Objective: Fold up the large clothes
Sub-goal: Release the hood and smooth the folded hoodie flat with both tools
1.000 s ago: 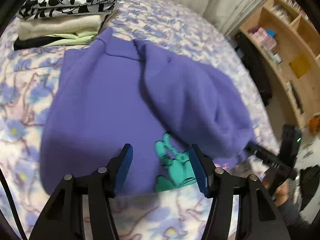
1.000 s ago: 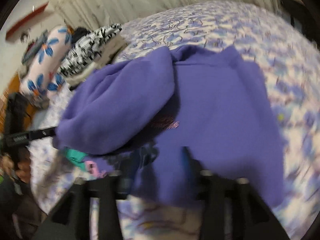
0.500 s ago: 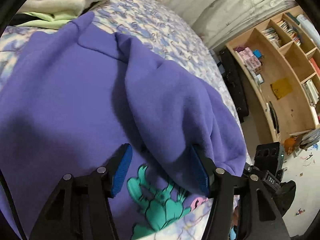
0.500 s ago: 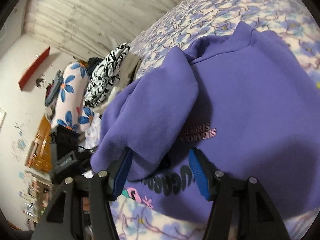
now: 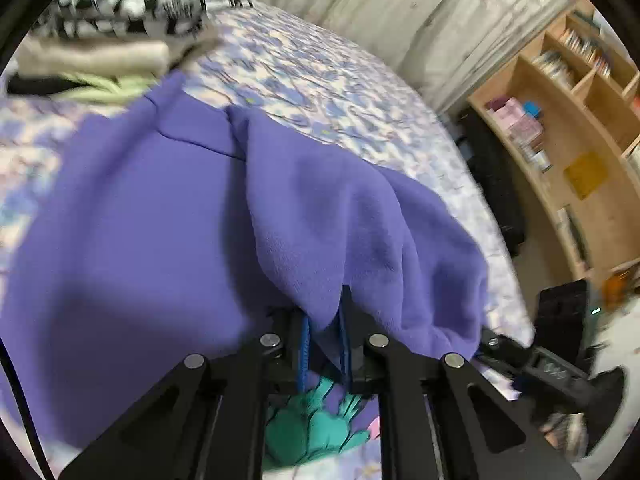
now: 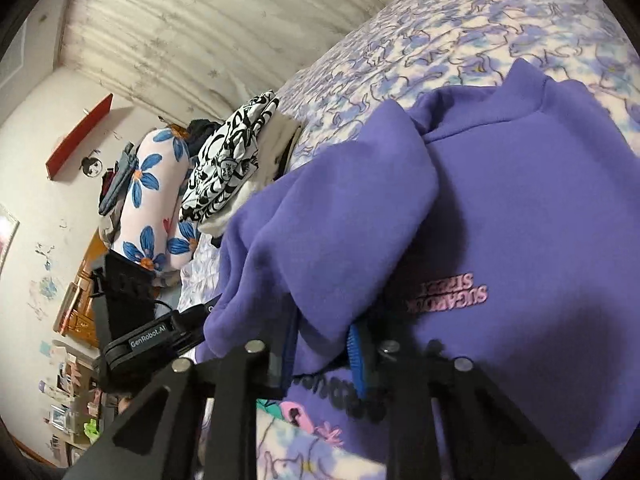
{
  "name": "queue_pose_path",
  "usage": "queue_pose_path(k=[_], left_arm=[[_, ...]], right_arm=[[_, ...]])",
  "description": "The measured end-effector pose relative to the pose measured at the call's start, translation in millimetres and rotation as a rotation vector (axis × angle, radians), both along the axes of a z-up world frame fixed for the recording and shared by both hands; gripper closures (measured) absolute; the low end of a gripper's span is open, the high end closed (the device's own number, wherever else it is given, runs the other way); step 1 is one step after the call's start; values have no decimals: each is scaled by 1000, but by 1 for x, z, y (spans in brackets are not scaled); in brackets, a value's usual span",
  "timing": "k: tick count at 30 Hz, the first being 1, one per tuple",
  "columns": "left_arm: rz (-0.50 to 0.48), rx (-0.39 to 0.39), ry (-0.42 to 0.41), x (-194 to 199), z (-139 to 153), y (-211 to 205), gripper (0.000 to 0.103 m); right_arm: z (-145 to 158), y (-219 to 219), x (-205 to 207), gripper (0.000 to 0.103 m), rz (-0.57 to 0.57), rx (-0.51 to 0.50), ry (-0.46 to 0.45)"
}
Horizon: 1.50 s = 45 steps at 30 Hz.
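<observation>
The purple sweatshirt (image 6: 520, 208) lies front-up on the floral bedspread (image 5: 320, 72), its collar toward the far side of the bed and its hem at the near edge, so its long axis runs away from both cameras. Small pink lettering on the chest reads upside down in the right wrist view; "SUGAR" and "STREET" seem to be there, the rest too small to tell. Lower down are dark, partly hidden letters and a teal cartoon print (image 5: 316, 428). One sleeve (image 5: 352, 216) is folded across the front. The left gripper (image 5: 324, 344) has just been closing and now pinches a hanging fold of that sleeve between its blue pads. The right gripper (image 6: 320, 348) has likewise just been closing and clamps sleeve fabric; the other gripper's body, seen in its view, bears "GenRobot.AI". Beyond the collar sits a stack of folded clothes (image 5: 120, 28), topped by a black-and-white print. A wooden bookshelf (image 5: 576, 140) stands beside the bed.
</observation>
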<state>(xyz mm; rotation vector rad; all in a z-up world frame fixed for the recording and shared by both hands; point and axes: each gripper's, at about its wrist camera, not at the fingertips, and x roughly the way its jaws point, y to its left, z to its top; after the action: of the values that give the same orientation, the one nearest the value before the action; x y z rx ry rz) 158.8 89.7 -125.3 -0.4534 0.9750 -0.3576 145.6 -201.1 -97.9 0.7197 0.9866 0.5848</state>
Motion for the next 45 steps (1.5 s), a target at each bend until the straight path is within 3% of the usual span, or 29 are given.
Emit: queue_pose_path(k=[4, 7, 8, 13, 17, 22, 27, 28, 29, 30, 31, 36, 40, 43, 44, 45], left_arm=[[13, 171, 29, -18, 6, -6, 93], [16, 225, 118, -22, -23, -7, 93], [22, 228, 127, -23, -31, -7, 93], [30, 330, 61, -31, -22, -21, 89], [40, 405, 5, -46, -5, -23, 72], [73, 367, -55, -65, 19, -4, 67], [73, 283, -154, -60, 43, -4, 68], [67, 280, -161, -52, 43, -8, 69], [59, 278, -162, -42, 43, -13, 76], [52, 275, -160, -35, 41, -17, 86], [44, 269, -151, -25, 38, -21, 89], [34, 199, -104, 15, 21, -34, 90], [27, 198, -88, 31, 7, -42, 90], [40, 231, -48, 39, -11, -36, 90], [42, 222, -42, 39, -16, -32, 90], [41, 202, -42, 39, -19, -27, 90]], right_arm=[[-9, 6, -16, 85, -18, -43, 58], [-43, 9, -26, 85, -50, -73, 178], [-48, 8, -29, 88, -60, -70, 181], [-38, 11, -34, 83, -60, -98, 152], [-14, 13, -45, 69, -24, -238, 105], [21, 7, -65, 68, -46, -375, -81], [48, 22, -52, 68, -52, -423, -241], [50, 27, -43, 68, -45, -427, -260], [50, 30, -36, 68, -39, -423, -269], [50, 34, -24, 68, -34, -412, -276], [49, 37, -15, 68, -33, -404, -276], [34, 52, 30, 68, -12, -379, -234], [12, 56, 46, 68, 6, -380, -180], [-5, 52, 46, 89, -5, -475, -151], [-12, 46, 45, 103, -16, -505, -138], [-17, 39, 43, 103, -14, -485, -133]])
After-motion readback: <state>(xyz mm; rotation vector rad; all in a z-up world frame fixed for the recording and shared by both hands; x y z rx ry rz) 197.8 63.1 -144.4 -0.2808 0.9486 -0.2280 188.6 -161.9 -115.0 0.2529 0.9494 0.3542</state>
